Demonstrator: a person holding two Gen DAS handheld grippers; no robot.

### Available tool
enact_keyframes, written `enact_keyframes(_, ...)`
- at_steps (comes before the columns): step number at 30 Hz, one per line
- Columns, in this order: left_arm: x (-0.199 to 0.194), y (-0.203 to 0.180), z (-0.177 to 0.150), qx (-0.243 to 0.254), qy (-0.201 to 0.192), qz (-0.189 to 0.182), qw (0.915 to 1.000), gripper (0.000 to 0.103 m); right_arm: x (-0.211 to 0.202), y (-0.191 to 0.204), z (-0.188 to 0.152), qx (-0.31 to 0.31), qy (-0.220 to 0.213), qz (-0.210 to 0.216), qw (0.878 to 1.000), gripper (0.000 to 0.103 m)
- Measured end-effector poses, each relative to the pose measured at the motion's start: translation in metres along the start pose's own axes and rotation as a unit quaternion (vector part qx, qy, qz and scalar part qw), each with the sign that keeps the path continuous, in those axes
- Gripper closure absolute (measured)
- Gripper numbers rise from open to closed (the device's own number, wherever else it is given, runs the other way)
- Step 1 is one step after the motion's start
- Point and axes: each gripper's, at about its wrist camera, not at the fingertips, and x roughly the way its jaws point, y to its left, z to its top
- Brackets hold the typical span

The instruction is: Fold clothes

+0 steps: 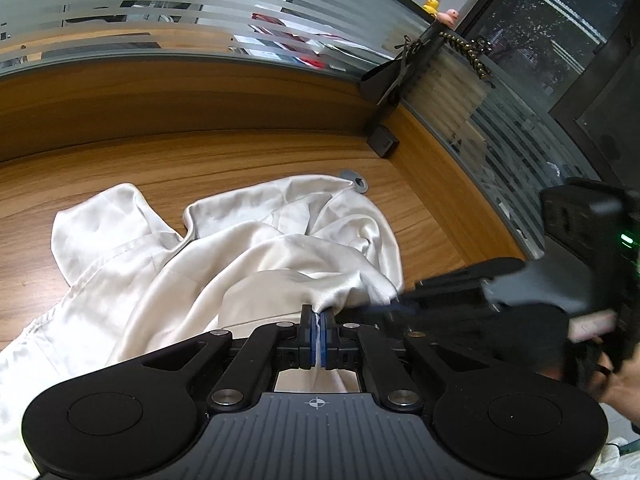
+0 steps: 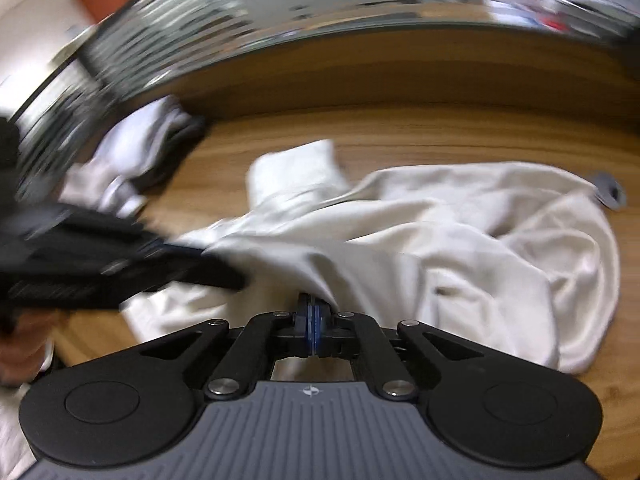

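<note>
Left wrist view showed the left claw [image 1: 319,322] closed hard on a thin pinch of the cream garment [image 1: 256,248], a sliver of pale cloth showing between its blue pads. Right wrist view showed the right claw [image 2: 311,312] closed likewise, with a ridge of the same cloth running into its tip; whether much fabric sat between those pads I could not tell through the blur. The garment lay crumpled over the middle of the tabletop [image 1: 200,152], its far edge touching a grey grommet [image 1: 355,179] toward the far right corner, its near part trailing toward the near edge.

Risks, as I judged them: the cloth looked smooth and slippery, and each grip was a narrow pinch, so a quick pull could have slid it free. The two claws sat close together, so lifting might have raised one bunched ridge rather than a flat edge, locking creases into any fold. The blur in the right view suggested fast motion, which could have dragged the loose part off the near edge or snagged it on the grommet.

Counted: two claws, one cream garment, one grommet, one small black box [image 1: 383,141] at the far right corner, two toy ducks [image 1: 440,11] on the partition, and one other heap of pale and dark clothes [image 2: 136,156] toward the far left.
</note>
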Motion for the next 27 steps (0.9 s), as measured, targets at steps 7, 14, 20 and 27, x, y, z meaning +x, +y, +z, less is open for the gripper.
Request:
enact_keyframes(7, 0.010, 0.000, 0.002, -0.002, 0.009, -0.006, 0.9999, 0.099, 0.025, -0.015, 0.000, -0.027, 0.044, -0.029, 0.998, 0.099)
enact_keyframes(14, 0.012, 0.015, 0.005, -0.022, 0.005, 0.006, 0.9997, 0.098, 0.053, 0.007, -0.001, -0.122, 0.060, -0.061, 0.989, 0.043)
enact_keyframes(20, 0.005, 0.035, 0.005, -0.045, -0.006, 0.021, 0.9987, 0.076, 0.079, 0.000, 0.009, -0.115, 0.081, -0.046, 0.989, 0.031)
enact_keyframes(27, -0.007, 0.072, 0.000, -0.068, -0.030, 0.067, 0.9950, 0.055, 0.121, 0.003, 0.005, -0.139, 0.114, -0.044, 0.983, 0.042)
